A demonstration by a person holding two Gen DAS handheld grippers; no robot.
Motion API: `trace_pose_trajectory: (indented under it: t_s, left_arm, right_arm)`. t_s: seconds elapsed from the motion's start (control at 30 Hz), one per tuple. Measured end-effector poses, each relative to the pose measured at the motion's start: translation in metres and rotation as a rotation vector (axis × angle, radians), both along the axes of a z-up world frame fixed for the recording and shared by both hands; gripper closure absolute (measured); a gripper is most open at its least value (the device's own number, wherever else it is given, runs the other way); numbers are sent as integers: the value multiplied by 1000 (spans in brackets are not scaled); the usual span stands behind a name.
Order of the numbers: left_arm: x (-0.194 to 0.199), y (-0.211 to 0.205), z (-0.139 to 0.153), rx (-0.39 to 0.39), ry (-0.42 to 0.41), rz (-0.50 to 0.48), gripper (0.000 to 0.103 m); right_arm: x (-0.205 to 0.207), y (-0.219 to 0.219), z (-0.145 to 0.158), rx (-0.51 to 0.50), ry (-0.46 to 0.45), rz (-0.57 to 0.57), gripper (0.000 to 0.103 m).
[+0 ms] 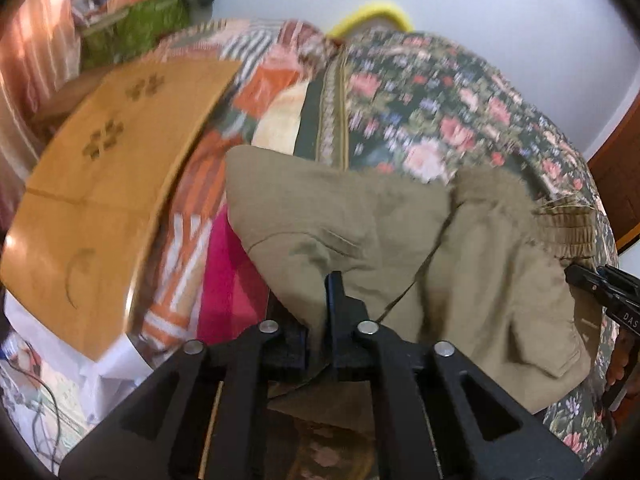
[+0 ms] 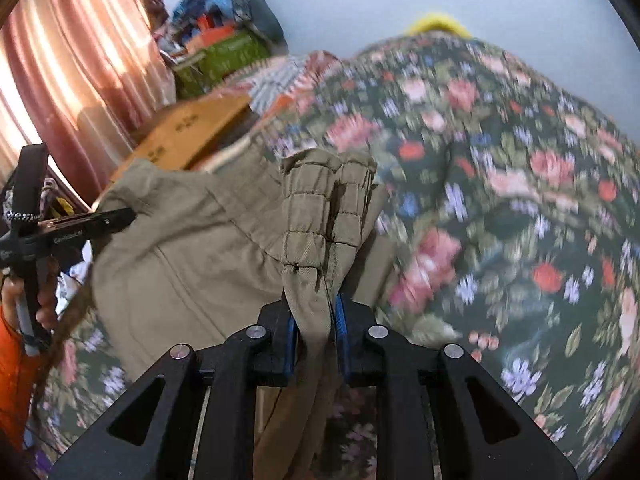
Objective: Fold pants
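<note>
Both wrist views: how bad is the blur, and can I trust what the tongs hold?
Left wrist view: cardboard and floral bedspread streaked by motion, left tongs sharp, pinching the khaki pants. Right wrist view: bedspread smeared, right tongs crisp on the gathered waistband; curtain glares.

The khaki cotton pants [image 1: 360, 232] lie bunched on the dark floral bedspread [image 1: 440, 100], at its near edge. Their gathered elastic waistband [image 2: 320, 208] stands between the right gripper's [image 2: 316, 320] fingers. The left gripper [image 1: 320, 312] pinches a fold at the pants' left side. The flat brown cardboard box [image 1: 100, 184] lies left of the pants, on the striped patchwork blanket [image 1: 192, 216]. The green woven basket [image 1: 136, 28] sits behind the box, near the far left corner.
</note>
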State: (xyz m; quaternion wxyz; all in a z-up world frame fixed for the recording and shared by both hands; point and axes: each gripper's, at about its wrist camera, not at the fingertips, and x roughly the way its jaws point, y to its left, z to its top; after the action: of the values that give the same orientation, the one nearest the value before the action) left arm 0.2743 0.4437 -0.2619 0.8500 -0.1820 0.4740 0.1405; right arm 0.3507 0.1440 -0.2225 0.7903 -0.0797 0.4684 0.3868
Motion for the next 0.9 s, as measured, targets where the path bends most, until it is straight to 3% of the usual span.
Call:
trace_pose_trajectory:
  t_s: [0.07, 0.2, 0.3, 0.53, 0.67, 0.9]
  left_arm:
    - [-1, 1, -10, -19, 27, 1, 83]
    - [-5, -1, -11, 36, 63, 36, 55]
    - [-14, -3, -1, 50, 55, 35, 51]
    - [-38, -24, 43, 128, -5, 21, 50]
    - [-61, -54, 96, 145, -121, -4, 50]
    - [-116, -118, 196, 208, -353, -52, 49]
  right_arm:
    - [2, -5, -5, 1, 37, -11, 79]
    - [-1, -6, -6, -57, 31, 1, 71]
    - [-7, -6, 0, -117, -12, 9, 61]
    - [-23, -27, 32, -104, -103, 2, 60]
    - [-40, -39, 66, -64, -164, -3, 60]
    - [-94, -64, 151, 72, -316, -6, 60]
